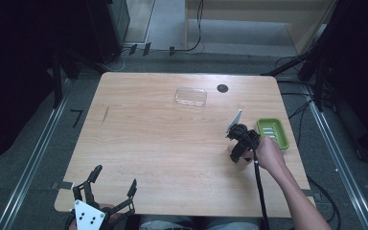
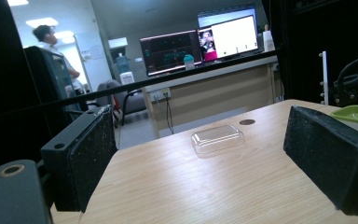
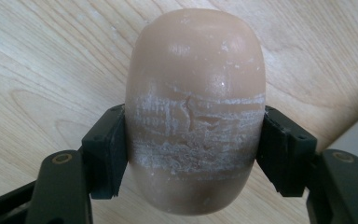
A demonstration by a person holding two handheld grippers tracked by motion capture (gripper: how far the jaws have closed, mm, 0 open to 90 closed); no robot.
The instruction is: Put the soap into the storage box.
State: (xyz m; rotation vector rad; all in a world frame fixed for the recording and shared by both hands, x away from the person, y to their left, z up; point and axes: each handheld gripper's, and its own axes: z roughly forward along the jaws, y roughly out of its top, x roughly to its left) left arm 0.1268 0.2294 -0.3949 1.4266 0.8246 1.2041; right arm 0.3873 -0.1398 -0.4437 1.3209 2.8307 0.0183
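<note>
- Soap bar (image 3: 195, 109), one, tan and oval: clamped across its short width by the right gripper (image 3: 195, 154), long axis running ahead along the jaws, above the table (image 1: 172, 143) near its right edge.
- Green soap dish (image 1: 272, 132), one: at the right edge, just beside the right gripper (image 1: 239, 139); nearer this hand.
- Clear lid (image 1: 190, 97), one: toward the far edge.
- Left gripper (image 1: 110, 189): jaws spread, nothing held, at the near left corner.
</note>
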